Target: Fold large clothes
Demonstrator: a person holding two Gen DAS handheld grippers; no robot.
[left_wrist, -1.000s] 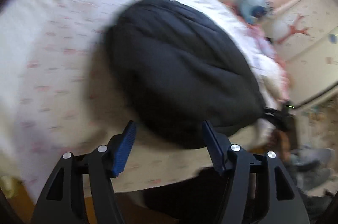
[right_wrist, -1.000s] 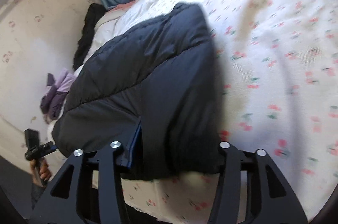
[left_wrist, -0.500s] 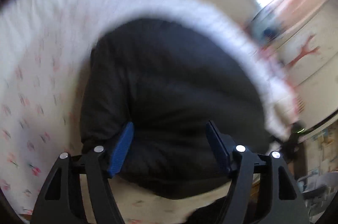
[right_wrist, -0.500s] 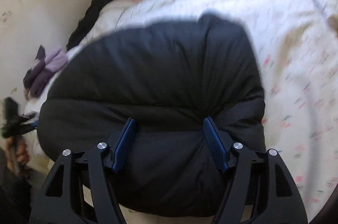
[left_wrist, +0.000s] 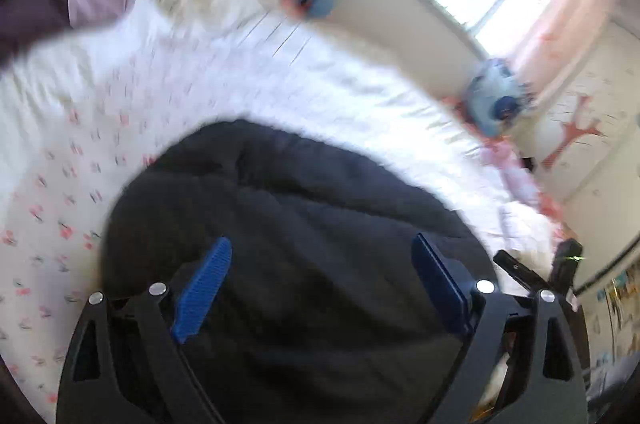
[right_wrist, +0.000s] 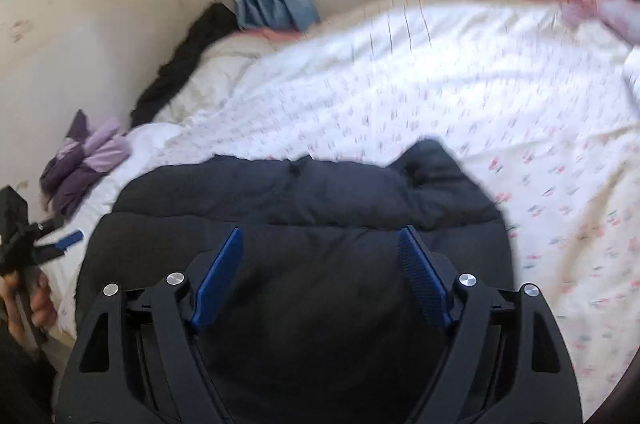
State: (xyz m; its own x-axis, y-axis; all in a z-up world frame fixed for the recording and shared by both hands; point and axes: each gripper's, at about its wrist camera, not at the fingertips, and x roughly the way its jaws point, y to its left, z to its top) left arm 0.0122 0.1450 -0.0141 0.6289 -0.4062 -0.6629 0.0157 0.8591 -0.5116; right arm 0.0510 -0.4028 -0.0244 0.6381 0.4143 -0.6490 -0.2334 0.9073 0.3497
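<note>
- Left gripper: jaws wide, just opened, gripping nothing, above the folded black quilted puffer jacket.
- Right gripper: likewise; white floral bedsheet toward 12 o'clock.

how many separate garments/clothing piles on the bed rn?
3. Black puffer jacket, folded, nearest, under both open grippers. Purple clothes at the bed's left edge. Dark garment along the wall beyond them. More may lie outside the frame.
</note>
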